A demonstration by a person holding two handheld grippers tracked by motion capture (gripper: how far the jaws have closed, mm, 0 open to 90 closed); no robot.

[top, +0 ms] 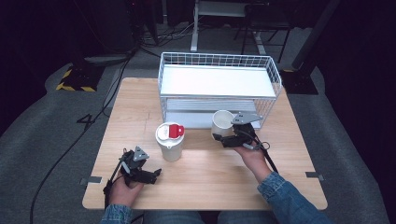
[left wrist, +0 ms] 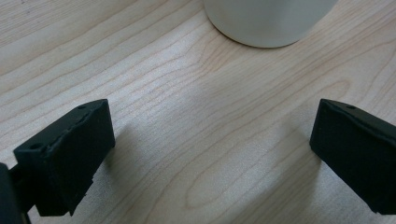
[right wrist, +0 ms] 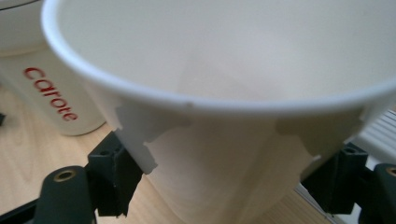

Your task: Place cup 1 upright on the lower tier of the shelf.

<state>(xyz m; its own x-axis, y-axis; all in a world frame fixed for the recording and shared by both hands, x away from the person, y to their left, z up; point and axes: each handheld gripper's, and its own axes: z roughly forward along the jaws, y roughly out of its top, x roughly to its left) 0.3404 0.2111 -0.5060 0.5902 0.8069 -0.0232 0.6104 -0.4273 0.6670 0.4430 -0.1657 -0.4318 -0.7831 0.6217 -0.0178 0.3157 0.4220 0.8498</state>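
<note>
Right gripper view — paper cup [right wrist: 224, 70] empty, clamped in right hand-held gripper [right wrist: 229, 177].

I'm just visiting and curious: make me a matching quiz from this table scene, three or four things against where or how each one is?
Things:
1. open white paper cup
2. white tumbler with red-tabbed lid
3. white wire basket shelf
4. left gripper

States:
A. at the table's far edge
B. jaws open above bare wood
C. clamped in the right gripper
D. standing free mid-table

Pairs: 1-C, 2-D, 3-A, 4-B
</note>
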